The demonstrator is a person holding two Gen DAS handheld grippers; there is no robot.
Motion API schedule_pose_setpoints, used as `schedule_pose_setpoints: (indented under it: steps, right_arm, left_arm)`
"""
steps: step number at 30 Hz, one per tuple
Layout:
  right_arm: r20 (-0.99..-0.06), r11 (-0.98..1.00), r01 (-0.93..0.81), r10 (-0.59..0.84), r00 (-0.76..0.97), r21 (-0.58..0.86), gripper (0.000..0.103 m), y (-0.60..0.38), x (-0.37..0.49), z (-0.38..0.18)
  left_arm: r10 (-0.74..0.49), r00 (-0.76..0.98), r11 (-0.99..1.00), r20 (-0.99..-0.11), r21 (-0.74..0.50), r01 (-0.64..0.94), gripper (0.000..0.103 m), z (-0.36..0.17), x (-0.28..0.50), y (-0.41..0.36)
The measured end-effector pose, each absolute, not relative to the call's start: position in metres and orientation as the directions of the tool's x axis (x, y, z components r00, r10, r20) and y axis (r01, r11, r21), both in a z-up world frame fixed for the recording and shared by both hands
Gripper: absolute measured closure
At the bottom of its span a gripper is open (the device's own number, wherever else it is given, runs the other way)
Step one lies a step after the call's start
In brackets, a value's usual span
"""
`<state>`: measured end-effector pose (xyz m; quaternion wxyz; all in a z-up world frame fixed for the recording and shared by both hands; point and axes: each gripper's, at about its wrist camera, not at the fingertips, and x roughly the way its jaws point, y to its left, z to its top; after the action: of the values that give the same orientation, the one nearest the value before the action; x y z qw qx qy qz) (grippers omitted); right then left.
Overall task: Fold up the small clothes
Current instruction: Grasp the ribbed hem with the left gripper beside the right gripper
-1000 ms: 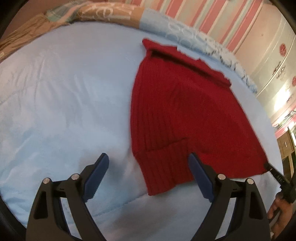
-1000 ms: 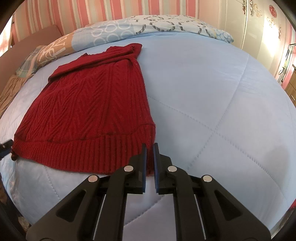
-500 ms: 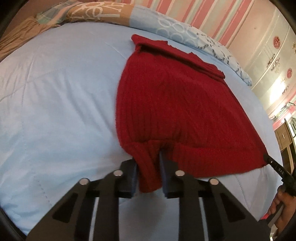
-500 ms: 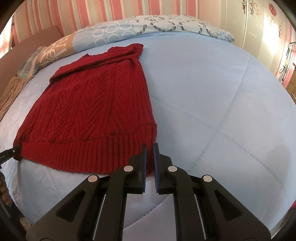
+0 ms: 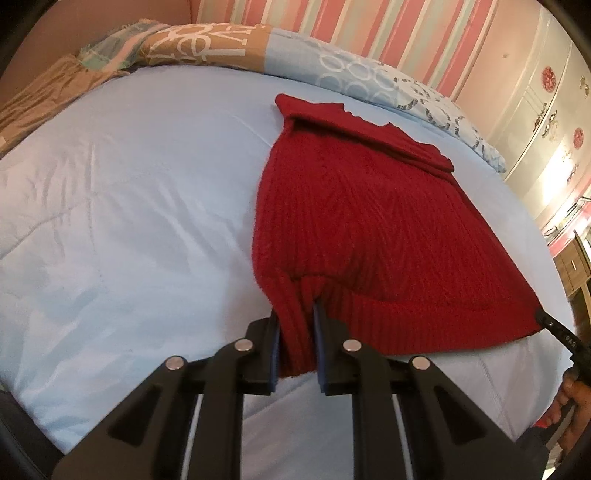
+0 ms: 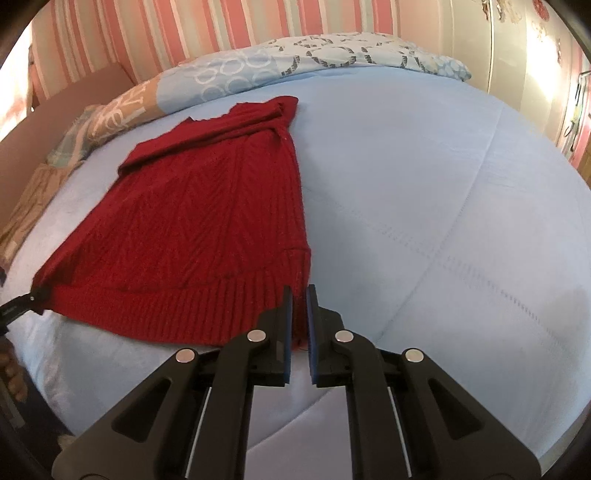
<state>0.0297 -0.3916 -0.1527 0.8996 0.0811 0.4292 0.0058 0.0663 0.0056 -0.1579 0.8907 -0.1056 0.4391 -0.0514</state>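
1. Red knit sweater (image 5: 369, 229) lies flat on the light blue quilt (image 5: 129, 206), hem at the near edge.
2. Left gripper (image 5: 297, 332) has just closed and clamps the near-left hem corner; right gripper (image 6: 299, 317) is clamped on the near-right corner.
3. I'd lift both corners evenly and carry them to the far collar.
4. Patterned pillows (image 6: 332, 51) and a pink striped wall (image 5: 332, 26) at the far side.

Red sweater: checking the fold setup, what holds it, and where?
Both: left hand-held gripper pinches the red sweater at one ribbed hem corner, right hand-held gripper at the other.
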Motion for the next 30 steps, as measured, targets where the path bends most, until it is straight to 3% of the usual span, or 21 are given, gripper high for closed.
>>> schedule_pose_setpoints:
  steps: [15, 30]
  right_arm:
    - [-0.766, 0.996, 0.037, 0.041, 0.642, 0.084, 0.096, -0.343, -0.012, -0.108]
    - [-0.715, 0.991, 0.051, 0.056, 0.697, 0.127, 0.096, -0.355, 0.019, -0.076]
  left_arm:
    - [-0.135, 0.655, 0.989, -0.743, -0.143, 0.041, 0.088, -0.125, 0.021, 0.039]
    - [-0.148, 0.699, 0.984, -0.700, -0.175, 0.033, 0.088, -0.089, 0.062, 0.039]
